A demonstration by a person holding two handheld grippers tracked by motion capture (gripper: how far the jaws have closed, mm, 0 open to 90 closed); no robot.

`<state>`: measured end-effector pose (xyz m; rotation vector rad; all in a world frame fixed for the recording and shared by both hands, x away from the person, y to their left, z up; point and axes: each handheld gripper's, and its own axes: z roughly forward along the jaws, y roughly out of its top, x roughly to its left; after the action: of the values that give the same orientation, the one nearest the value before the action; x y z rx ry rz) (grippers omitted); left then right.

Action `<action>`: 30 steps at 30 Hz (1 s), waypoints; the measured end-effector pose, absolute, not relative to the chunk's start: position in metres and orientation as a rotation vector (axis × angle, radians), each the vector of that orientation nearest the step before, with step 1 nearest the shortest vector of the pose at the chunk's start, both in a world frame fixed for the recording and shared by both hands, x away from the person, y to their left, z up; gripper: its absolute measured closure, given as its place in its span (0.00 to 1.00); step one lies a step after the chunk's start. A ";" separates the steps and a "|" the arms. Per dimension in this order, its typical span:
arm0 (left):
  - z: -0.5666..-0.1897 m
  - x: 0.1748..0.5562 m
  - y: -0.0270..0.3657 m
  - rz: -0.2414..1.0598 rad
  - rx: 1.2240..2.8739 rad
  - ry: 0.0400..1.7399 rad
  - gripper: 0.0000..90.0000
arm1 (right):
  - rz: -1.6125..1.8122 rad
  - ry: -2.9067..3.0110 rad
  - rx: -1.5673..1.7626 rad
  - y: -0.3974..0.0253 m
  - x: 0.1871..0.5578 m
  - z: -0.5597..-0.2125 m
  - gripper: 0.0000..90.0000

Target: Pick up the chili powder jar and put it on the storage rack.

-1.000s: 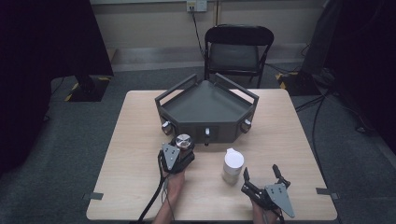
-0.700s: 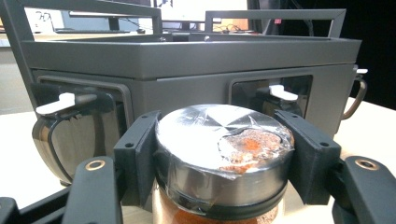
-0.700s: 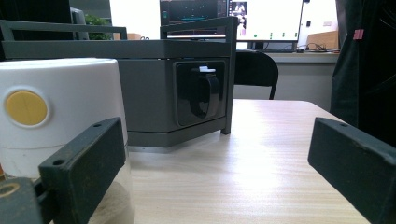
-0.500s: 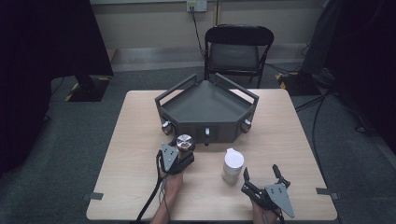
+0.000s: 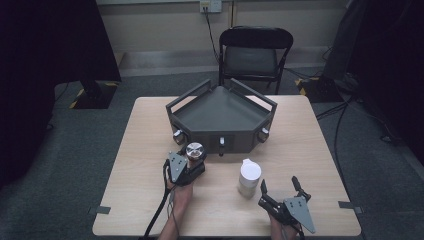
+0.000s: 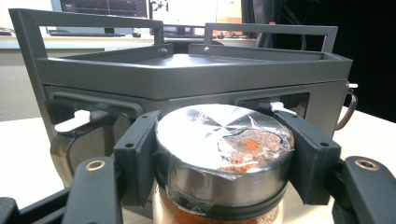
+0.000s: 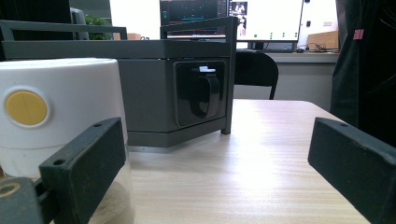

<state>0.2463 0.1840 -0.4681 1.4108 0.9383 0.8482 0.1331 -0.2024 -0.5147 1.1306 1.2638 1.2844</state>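
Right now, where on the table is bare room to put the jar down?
Bare wood lies left of the rack and left gripper, out to the table edge, and right of the rack, beyond the right gripper. It is crowded in front of the rack, around the spice jar and white shaker.

Counted on the surface [image 5: 150, 150]: one rack [image 5: 220, 117], two jars [image 5: 195, 151] [image 5: 249, 176], two grippers [image 5: 192, 162] [image 5: 280, 190]. One chair [image 5: 252, 52] is noted behind.

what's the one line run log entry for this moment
left gripper: shut on spice jar | right gripper: open, beside white jar | grey rack: mid-table, top bare
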 end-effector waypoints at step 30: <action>-0.416 0.253 0.207 0.828 1.410 0.831 0.39 | 1.283 1.263 1.131 -0.202 0.133 -0.515 0.03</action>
<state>0.2534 0.2070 -0.4159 1.4101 0.8312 0.8285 0.1331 -0.2023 -0.5147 1.1306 1.2633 1.2833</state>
